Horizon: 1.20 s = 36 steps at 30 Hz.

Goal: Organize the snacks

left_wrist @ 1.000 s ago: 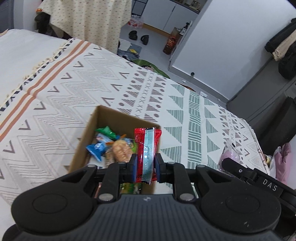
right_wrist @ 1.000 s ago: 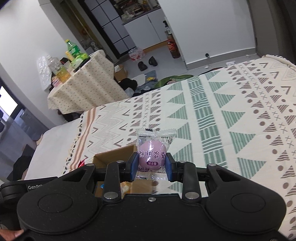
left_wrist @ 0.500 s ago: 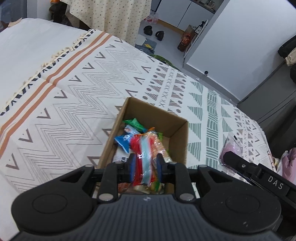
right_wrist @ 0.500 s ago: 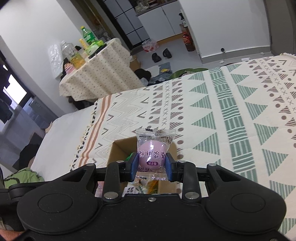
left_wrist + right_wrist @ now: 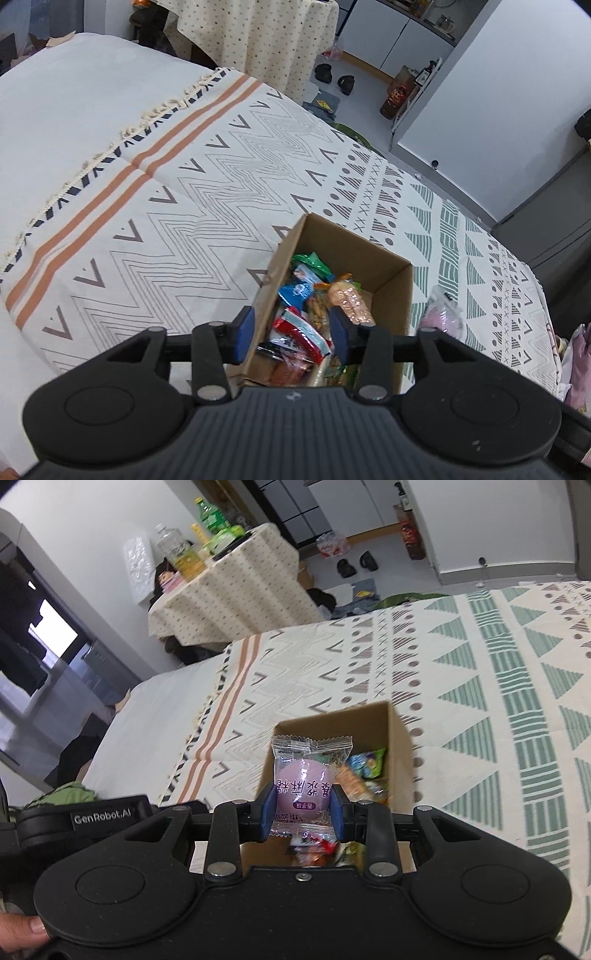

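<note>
The right gripper [image 5: 302,808] pinches the light, soft pink snack [image 5: 303,794] at its middle above the box [image 5: 400,291]; the left gripper [image 5: 291,334] is wide open.

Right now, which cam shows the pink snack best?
Right wrist. The pink snack sits centred and close between the right gripper fingers, clamped, wrapper print legible, just above the box. Left wrist shows only a blurred pale pink wrapper at the right, beside the box, behind its own open gripper.
</note>
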Tool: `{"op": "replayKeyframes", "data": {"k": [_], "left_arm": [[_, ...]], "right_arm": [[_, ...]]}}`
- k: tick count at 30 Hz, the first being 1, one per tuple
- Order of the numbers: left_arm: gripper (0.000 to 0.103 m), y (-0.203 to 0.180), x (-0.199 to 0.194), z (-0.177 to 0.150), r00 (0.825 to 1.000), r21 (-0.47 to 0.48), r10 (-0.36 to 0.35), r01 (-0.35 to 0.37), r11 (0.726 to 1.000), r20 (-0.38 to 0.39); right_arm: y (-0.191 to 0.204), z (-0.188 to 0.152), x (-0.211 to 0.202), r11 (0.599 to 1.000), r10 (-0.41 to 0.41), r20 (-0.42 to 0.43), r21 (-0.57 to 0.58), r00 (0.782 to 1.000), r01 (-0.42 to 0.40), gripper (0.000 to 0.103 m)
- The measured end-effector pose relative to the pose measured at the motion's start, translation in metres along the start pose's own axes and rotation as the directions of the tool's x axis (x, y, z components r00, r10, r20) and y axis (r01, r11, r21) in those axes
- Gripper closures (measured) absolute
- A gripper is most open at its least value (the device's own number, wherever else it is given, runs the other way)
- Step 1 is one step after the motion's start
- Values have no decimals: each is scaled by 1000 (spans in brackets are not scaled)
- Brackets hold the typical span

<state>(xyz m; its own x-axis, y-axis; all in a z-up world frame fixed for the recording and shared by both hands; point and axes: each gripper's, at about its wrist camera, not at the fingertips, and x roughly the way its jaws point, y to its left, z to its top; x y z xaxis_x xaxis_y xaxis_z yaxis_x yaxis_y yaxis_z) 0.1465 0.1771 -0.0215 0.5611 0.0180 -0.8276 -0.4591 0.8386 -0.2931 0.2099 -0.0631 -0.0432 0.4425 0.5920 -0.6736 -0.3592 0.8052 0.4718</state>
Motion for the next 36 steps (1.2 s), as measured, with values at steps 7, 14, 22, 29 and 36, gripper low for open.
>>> {"op": "replayKeyframes", "data": {"k": [7, 14, 22, 29, 36], "left_arm": [[53, 16, -7, 2, 1000, -19, 9, -8, 1000, 11], [49, 23, -12, 1, 1000, -24, 7, -7, 1000, 10], [26, 15, -20, -8, 1000, 12, 10, -10, 1000, 15], [23, -4, -31, -23, 999, 77, -24, 22, 997, 30], [16, -27, -46, -48, 998, 156, -62, 57, 986, 25]], "right_arm": [[21, -11, 13, 999, 42, -39, -13, 998, -43, 69], [29, -15, 11, 996, 84, -50, -19, 995, -86, 52], [14, -18, -13, 1000, 24, -2, -3, 1000, -24, 49], [2, -27, -44, 1000, -22, 57, -9, 998, 22, 41], [-15, -42, -81, 997, -71, 119, 6, 990, 70, 31]]}}
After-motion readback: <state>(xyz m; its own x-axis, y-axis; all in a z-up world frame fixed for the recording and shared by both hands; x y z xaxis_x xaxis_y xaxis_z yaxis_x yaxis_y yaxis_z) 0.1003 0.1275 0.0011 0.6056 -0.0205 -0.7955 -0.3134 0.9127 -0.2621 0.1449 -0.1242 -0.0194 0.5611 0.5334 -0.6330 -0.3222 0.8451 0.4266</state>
